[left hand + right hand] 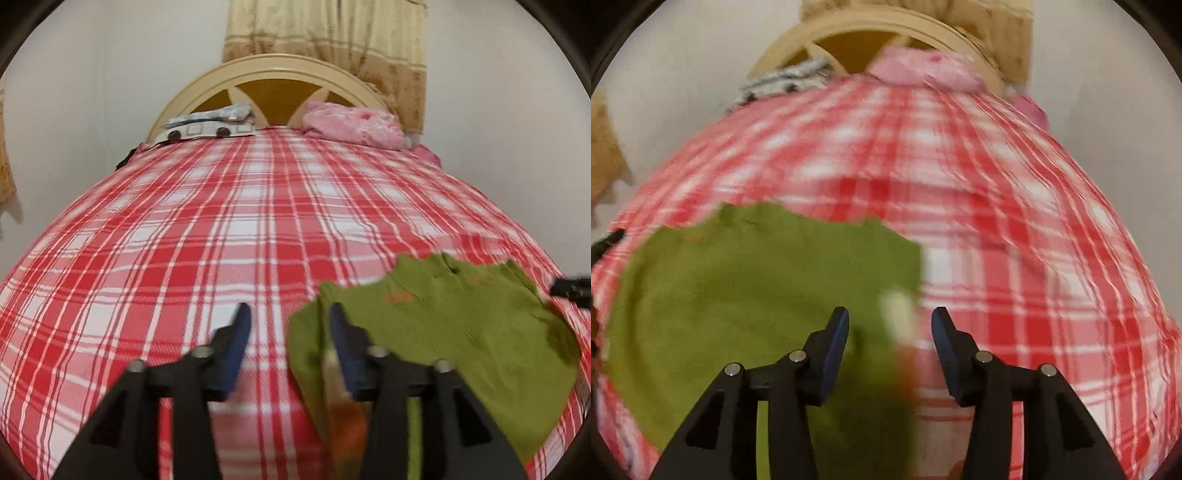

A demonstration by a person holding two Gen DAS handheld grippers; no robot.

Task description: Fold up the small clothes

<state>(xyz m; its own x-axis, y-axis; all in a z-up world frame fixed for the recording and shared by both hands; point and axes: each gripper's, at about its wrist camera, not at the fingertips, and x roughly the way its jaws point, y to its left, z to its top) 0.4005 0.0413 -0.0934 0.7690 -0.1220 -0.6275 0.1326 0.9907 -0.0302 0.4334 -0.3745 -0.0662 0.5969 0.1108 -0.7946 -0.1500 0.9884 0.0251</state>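
A bed (pixel 229 206) fills the room's middle, covered by a red-and-white plaid sheet (pixel 184 258). At its far end stands a cream arched headboard (pixel 273 70) with amber panels. A pink pillow (pixel 351 123) and a grey-white patterned pillow (pixel 210 123) lie against it. Plain white walls (pixel 92 74) rise behind, and a beige patterned curtain (pixel 332 33) hangs above the headboard.
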